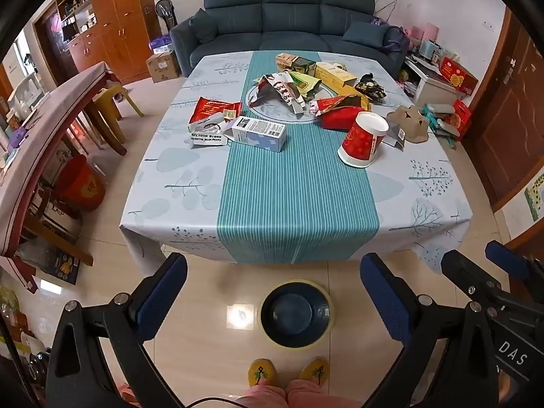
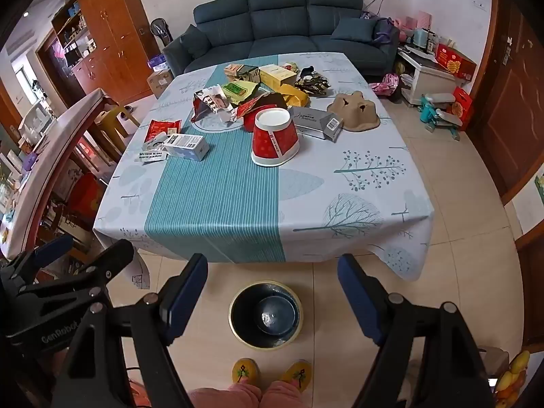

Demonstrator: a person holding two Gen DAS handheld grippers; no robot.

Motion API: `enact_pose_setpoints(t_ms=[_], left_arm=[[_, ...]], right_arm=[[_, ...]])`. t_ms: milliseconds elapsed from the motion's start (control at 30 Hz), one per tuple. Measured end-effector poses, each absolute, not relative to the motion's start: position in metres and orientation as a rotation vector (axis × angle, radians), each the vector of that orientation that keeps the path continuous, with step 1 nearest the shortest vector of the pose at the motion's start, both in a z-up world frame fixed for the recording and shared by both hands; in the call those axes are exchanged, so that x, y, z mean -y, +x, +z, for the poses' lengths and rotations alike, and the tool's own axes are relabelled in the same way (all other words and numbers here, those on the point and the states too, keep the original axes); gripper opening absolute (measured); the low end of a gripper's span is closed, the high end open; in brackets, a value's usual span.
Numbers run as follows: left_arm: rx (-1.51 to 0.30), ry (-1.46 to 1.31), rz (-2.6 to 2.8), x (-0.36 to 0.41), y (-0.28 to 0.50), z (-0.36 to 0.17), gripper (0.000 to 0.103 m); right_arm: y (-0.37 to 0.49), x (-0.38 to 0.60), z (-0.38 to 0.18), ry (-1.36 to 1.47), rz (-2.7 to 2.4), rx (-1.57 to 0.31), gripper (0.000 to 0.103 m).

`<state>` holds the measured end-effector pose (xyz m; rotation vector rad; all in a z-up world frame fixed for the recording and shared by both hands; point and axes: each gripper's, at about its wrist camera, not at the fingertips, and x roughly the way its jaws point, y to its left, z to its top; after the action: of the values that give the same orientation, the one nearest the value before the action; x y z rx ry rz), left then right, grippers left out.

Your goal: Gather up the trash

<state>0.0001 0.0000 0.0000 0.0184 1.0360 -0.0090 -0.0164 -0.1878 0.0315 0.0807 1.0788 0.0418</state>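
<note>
Living-room table (image 1: 299,204) has all the trash (image 1: 306,95) piled at its far end, bin (image 1: 295,316) waiting by my feet. Left gripper (image 1: 273,292) and right gripper (image 2: 272,292) both hang released and empty, since nothing's picked yet.

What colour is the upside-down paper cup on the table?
Red with a white base and rim; the paper cup shows best in the right wrist view.

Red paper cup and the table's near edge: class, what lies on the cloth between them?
Nothing. From the red paper cup to the table's near edge the tablecloth is bare, as both wrist views show.
</note>
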Motion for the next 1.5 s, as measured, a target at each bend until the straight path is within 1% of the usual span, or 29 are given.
enact_pose_setpoints(t_ms=[1500], left_arm=[[-1.035, -0.001, -0.009, 0.003, -0.010, 0.002, 0.099]], right_arm=[[-0.021, 0.190, 0.037, 0.096, 0.093, -1.069, 0.079]])
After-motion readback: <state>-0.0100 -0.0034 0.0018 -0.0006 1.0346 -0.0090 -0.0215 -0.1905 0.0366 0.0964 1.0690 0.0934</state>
